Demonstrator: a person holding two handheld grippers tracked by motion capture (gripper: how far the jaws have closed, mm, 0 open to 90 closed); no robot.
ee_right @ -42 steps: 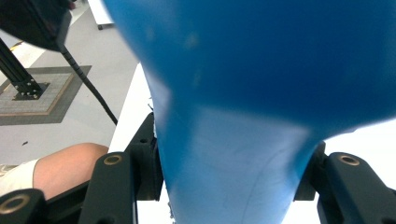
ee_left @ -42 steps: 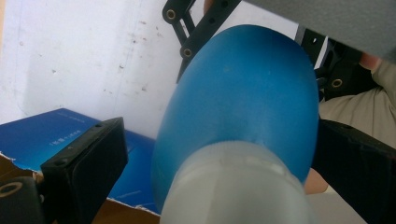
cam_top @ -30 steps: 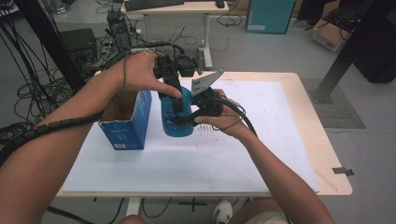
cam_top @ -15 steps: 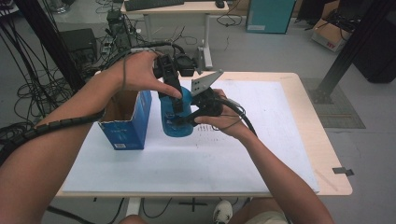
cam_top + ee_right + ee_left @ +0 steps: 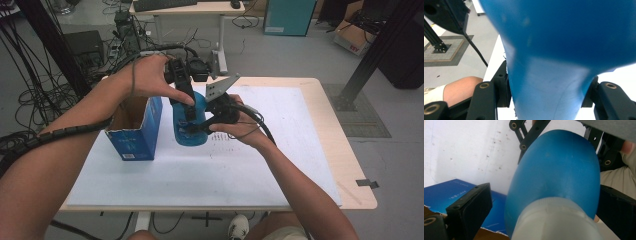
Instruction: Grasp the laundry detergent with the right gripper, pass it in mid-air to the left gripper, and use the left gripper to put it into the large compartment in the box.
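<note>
A blue bottle (image 5: 192,125) with a pale cap (image 5: 554,220) stands upright on the white table sheet (image 5: 280,165). My right gripper (image 5: 197,127) comes in from the right and is shut on the bottle's body; its jaws press on both sides of the bottle (image 5: 559,37) in the right gripper view. My left gripper (image 5: 186,102) reaches down over the bottle's top. Its jaws straddle the cap end of the bottle (image 5: 556,170), and a gap shows beside the left finger (image 5: 471,207). An open blue cardboard box (image 5: 135,135) stands just left of the bottle.
The white sheet covers most of the wooden table (image 5: 345,165), with free room in front and to the right. Cables (image 5: 30,100) lie on the floor at left. A second desk (image 5: 185,10) stands behind, and a black post (image 5: 375,50) rises at right.
</note>
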